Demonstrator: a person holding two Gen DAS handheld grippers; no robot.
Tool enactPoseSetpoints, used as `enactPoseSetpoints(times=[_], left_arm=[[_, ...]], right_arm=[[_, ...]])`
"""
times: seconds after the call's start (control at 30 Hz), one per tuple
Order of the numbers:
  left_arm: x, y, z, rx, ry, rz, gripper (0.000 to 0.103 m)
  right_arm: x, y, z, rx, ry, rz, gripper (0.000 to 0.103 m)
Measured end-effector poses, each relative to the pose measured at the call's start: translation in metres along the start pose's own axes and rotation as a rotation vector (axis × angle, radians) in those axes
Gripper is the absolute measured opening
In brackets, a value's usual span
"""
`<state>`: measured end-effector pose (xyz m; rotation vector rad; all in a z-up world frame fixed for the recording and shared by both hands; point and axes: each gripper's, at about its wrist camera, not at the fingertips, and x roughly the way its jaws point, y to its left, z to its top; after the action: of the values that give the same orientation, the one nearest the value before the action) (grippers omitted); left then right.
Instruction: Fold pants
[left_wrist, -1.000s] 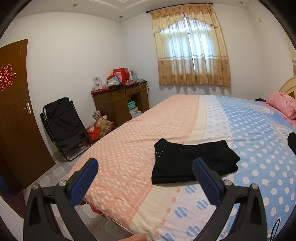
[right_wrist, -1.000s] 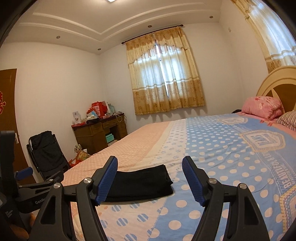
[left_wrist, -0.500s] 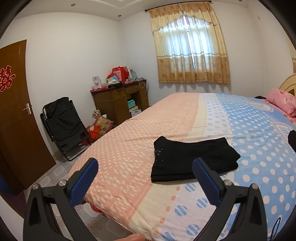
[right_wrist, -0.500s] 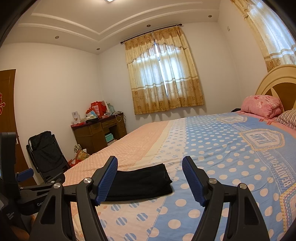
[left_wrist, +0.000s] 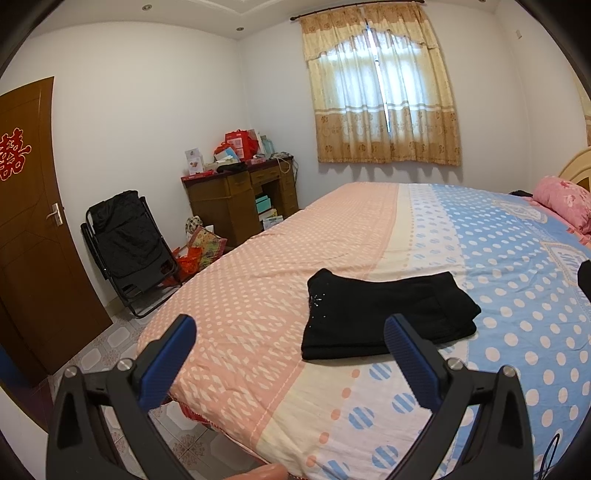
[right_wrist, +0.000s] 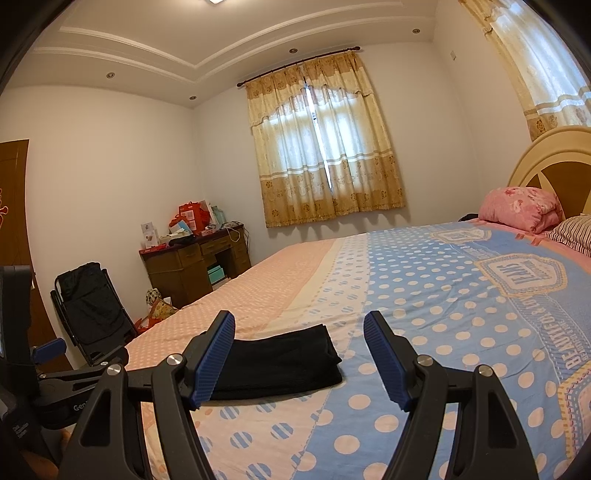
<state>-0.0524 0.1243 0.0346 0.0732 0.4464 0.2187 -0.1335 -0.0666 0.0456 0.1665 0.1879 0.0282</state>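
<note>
The black pants (left_wrist: 384, 314) lie folded into a flat rectangle on the bed (left_wrist: 258, 295), near its front edge, where the pink and blue parts of the cover meet. My left gripper (left_wrist: 290, 339) is open and empty, held back from the bed in front of the pants. In the right wrist view the pants (right_wrist: 277, 360) show just beyond my right gripper (right_wrist: 299, 332), which is open and empty above the cover. The left gripper also shows in the right wrist view (right_wrist: 51, 349), at the left edge.
A pink pillow (right_wrist: 521, 208) and the headboard (right_wrist: 550, 155) are at the far right. A wooden desk (left_wrist: 240, 199) with boxes, a black folding chair (left_wrist: 125, 247) and bags stand by the far wall. A brown door (left_wrist: 26, 221) is at the left.
Both grippers have stayed open and nearly still. The views have shifted only slightly; the pants have not moved.
</note>
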Motion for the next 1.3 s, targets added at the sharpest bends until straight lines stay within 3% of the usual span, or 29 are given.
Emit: enactPoseSetpoints(times=[0.83, 1.3], left_arm=[[-0.0022, 0.0024, -0.0035, -0.009, -0.003, 0.003, 0.103], [-0.0043, 0.0056, -0.001, -0.035, 0.007, -0.032, 0.103]], right_arm=[[0.001, 0.0027, -0.0011, -0.005, -0.004, -0.006, 0.074], [0.001, 0.0028, -0.0006, -0.003, -0.005, -0.008, 0.074]])
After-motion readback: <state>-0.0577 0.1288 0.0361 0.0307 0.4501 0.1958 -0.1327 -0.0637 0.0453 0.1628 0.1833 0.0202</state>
